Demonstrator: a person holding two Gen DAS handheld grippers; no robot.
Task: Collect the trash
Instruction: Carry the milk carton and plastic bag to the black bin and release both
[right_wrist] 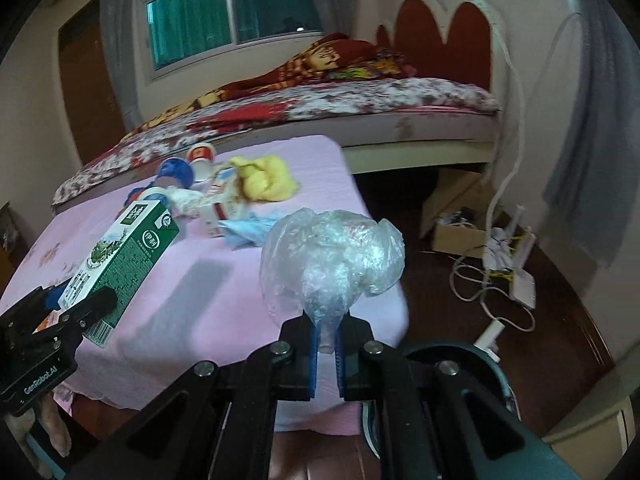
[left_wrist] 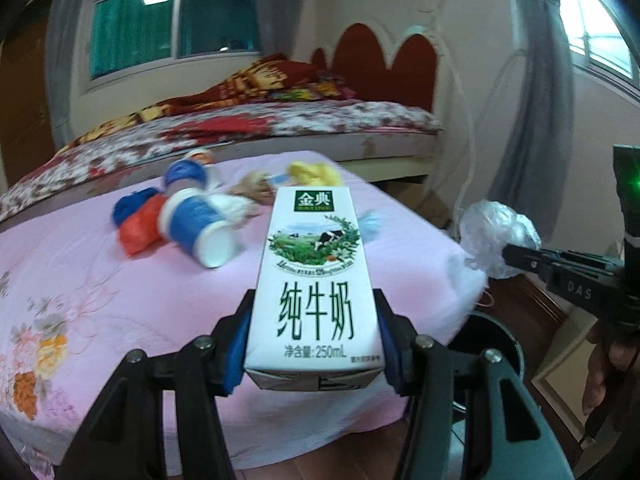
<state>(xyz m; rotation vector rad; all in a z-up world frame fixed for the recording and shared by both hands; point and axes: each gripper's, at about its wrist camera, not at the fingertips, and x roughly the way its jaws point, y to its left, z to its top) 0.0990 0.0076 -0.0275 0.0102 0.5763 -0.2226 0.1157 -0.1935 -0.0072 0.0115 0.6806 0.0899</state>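
Left wrist view: our left gripper clamps the milk carton by its base, long axis running away from us, above the pink table; dark bin rim sits lower right.

Right wrist view: our right gripper pinches the plastic bag (jaws nearly together); the bin lies just beneath, so we judge this hand nearer.

A home bedroom: a bed with floral bedding and a red scalloped headboard, curtained windows, and a wooden floor.
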